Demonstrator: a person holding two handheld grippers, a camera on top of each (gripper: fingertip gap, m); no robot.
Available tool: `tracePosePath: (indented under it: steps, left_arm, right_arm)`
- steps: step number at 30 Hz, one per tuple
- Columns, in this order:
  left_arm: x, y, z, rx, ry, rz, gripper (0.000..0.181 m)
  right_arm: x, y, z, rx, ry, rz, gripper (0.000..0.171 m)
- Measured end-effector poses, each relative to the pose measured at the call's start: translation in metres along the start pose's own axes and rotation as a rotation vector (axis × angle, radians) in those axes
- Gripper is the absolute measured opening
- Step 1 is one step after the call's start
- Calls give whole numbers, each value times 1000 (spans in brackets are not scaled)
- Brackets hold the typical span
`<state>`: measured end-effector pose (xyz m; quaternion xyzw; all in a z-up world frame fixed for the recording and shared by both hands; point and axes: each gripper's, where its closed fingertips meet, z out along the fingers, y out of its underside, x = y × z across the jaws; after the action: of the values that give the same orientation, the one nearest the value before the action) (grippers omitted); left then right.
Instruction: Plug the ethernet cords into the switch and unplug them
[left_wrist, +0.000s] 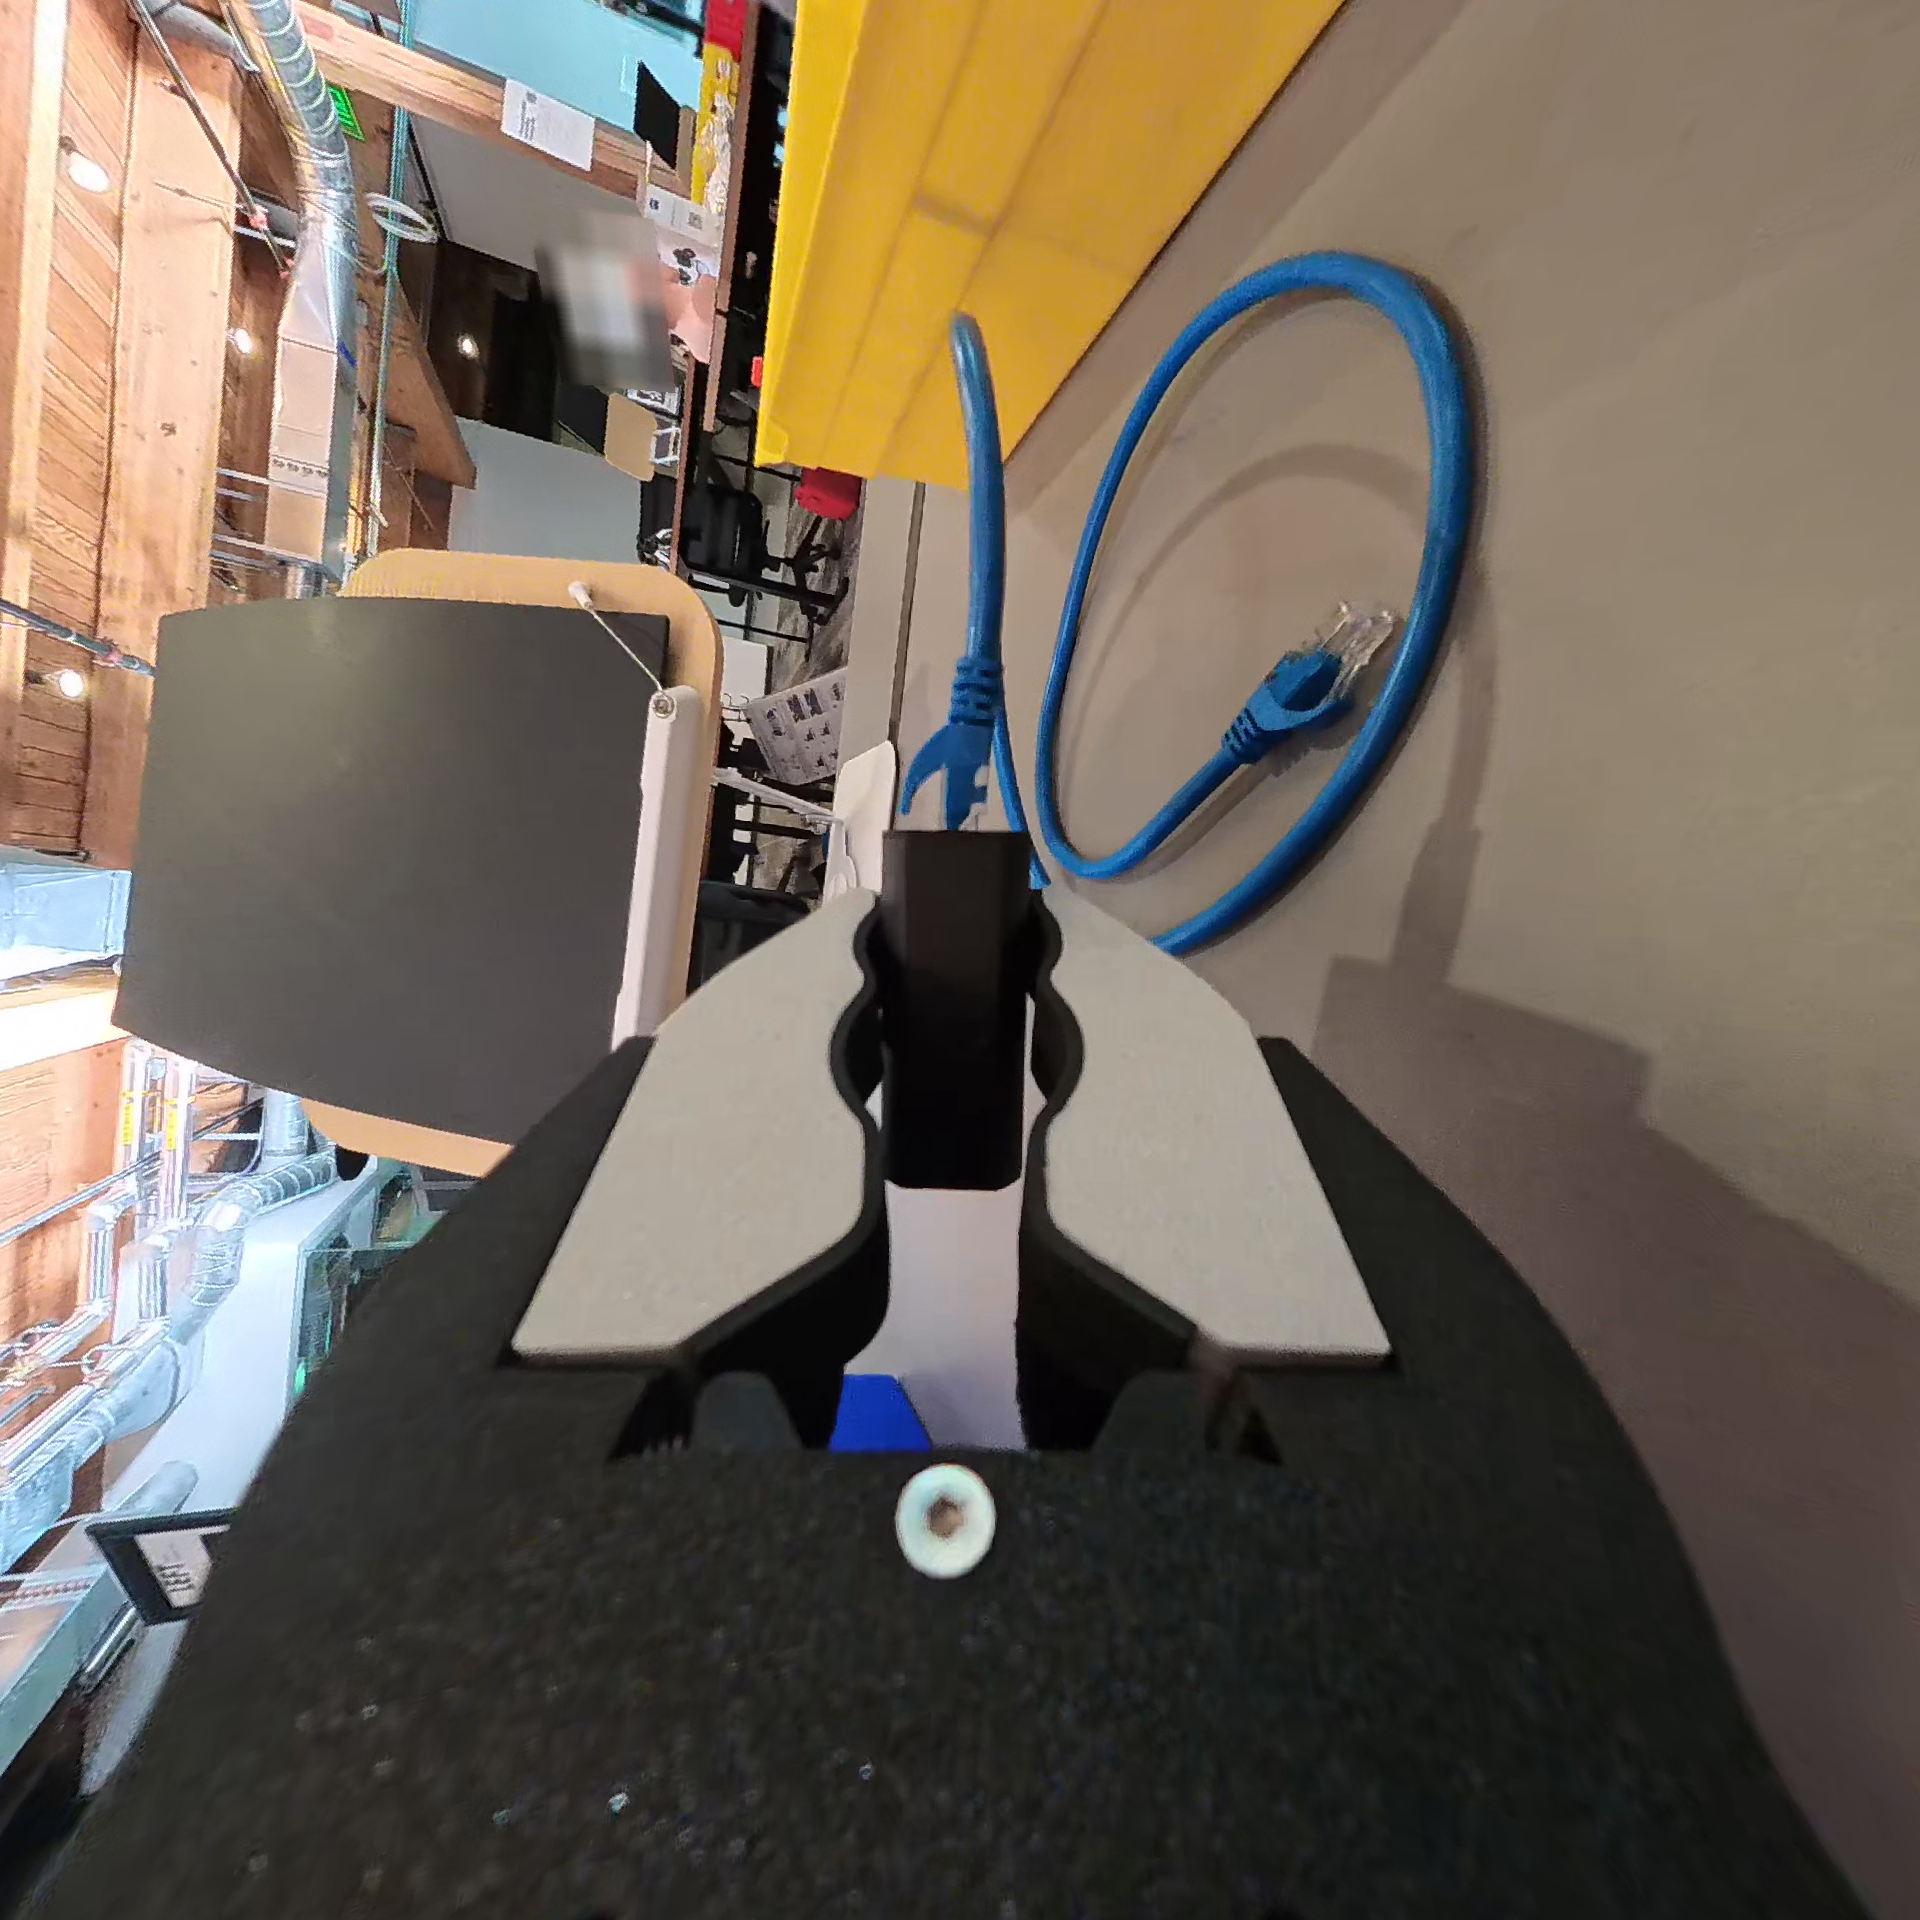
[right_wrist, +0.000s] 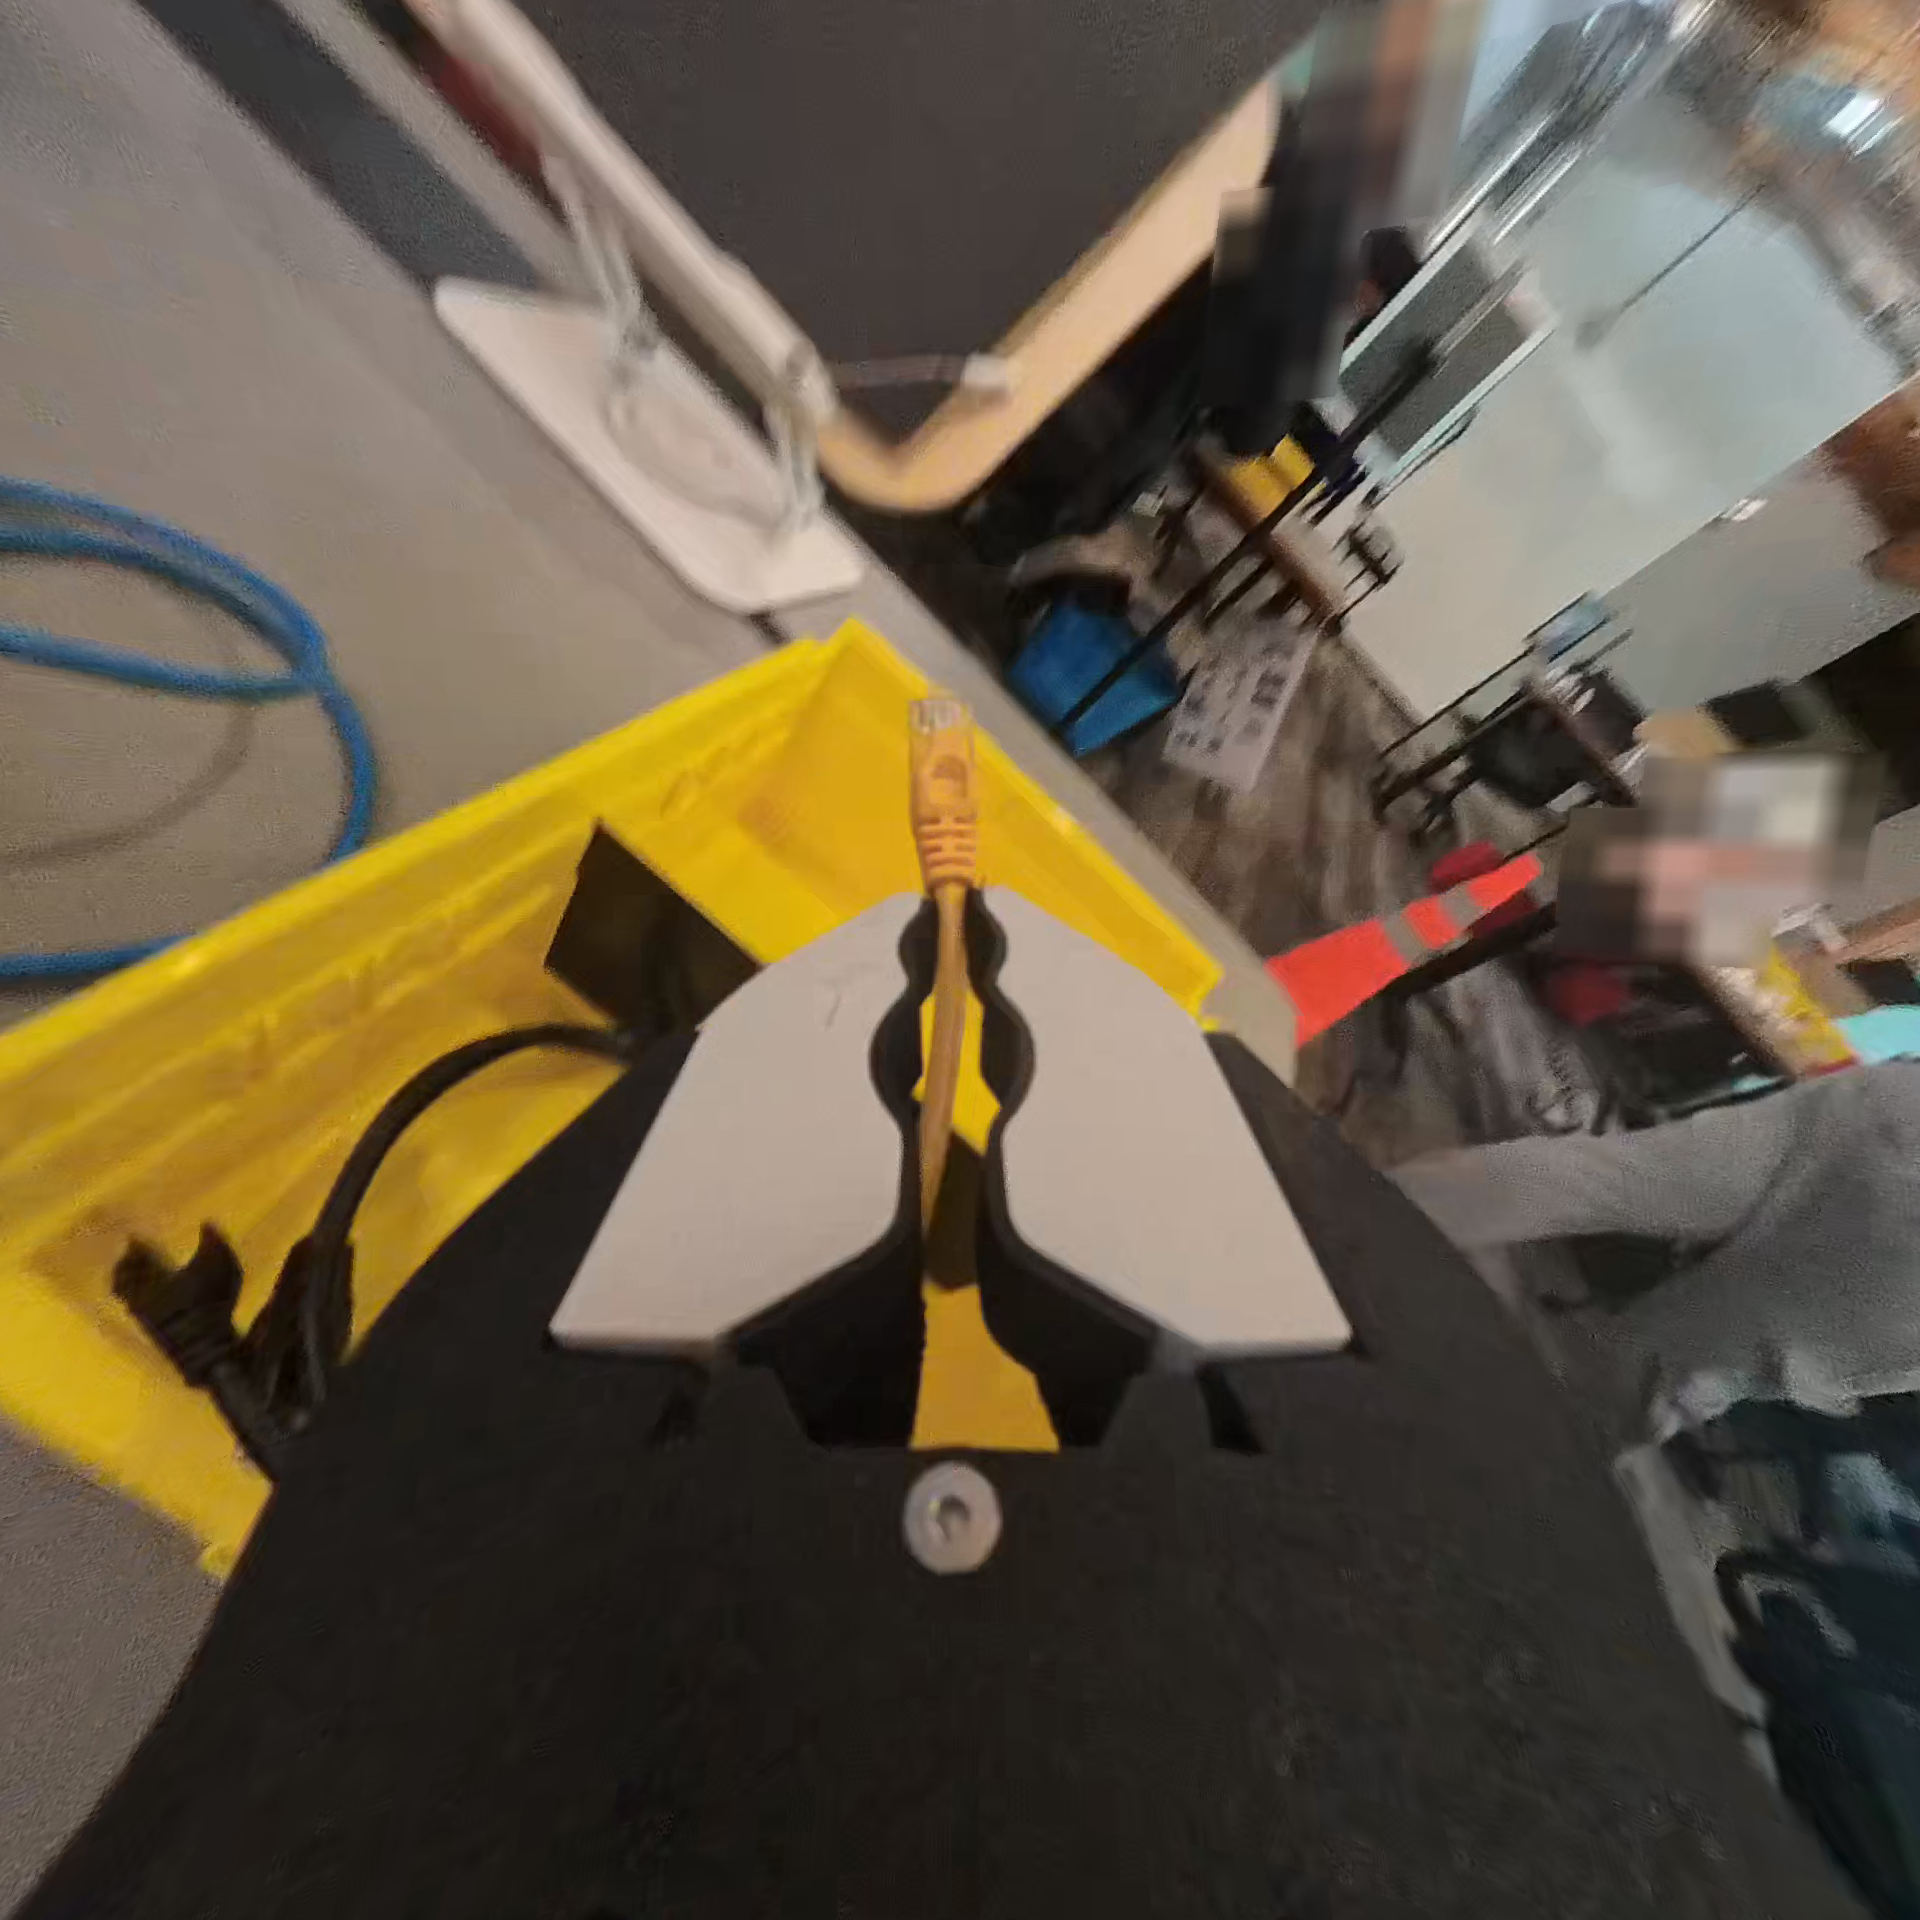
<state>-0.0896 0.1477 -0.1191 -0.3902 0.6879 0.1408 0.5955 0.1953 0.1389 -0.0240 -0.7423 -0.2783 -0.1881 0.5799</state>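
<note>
A blue cord (left_wrist: 1262, 582) loops on the table (left_wrist: 1662, 727), one plug in the black switch (left_wrist: 951, 997) clamped by the left tongs (left_wrist: 951, 935). The right tongs (right_wrist: 951, 935) pinch a yellow cord (right_wrist: 943, 810).

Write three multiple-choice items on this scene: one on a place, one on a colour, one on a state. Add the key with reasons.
1. Where does the blue cord's free plug lie?
A. On the table
B. In the bin
C. In the right gripper

2. What colour is the cord held by the right gripper?
A. Blue
B. Black
C. Orange

3. What state is the left gripper in?
A. Wide open
B. Shut on the switch
C. Shut on nothing

Key:
1 A, the plug rests on the grey table inside the cord's loop.
2 C, an orange cord runs between its fingers.
3 B, its fingers clamp the black switch.
</note>
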Motion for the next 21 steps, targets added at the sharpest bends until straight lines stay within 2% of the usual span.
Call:
tracePosePath:
  steps: [3,6,8,10,11,13,17,19,21]
  left_arm:
    - [0,4,1,-7,7,-11,24]
    - [0,4,2,-2,21,-35,24]
    - [-1,3,1,7,18,-39,24]
    - [-3,1,-1,13,2,-21,24]
    - [-4,1,-2,13,-11,-7,24]
    - [-8,0,-4,22,-37,13,24]
    - [-13,-3,-7,58,-34,-17,24]
    - [-12,-7,-9,95,-4,-42,24]
    - [-9,-14,-12,146,40,-67,24]
  right_arm:
    - [-56,55,20,-247,-275,-50,6]
    - [-83,95,28,-492,-450,-246,8]
    - [-74,114,40,-622,-434,-357,10]
    - [-63,119,44,-674,-448,-384,26]
    - [-54,114,43,-670,-428,-368,23]
    - [-35,95,35,-644,-371,-302,38]
    - [-18,41,0,-542,-257,-253,49]
    - [-47,-7,-14,-385,-311,-230,47]
    - [-111,-67,-23,-132,-467,-225,43]
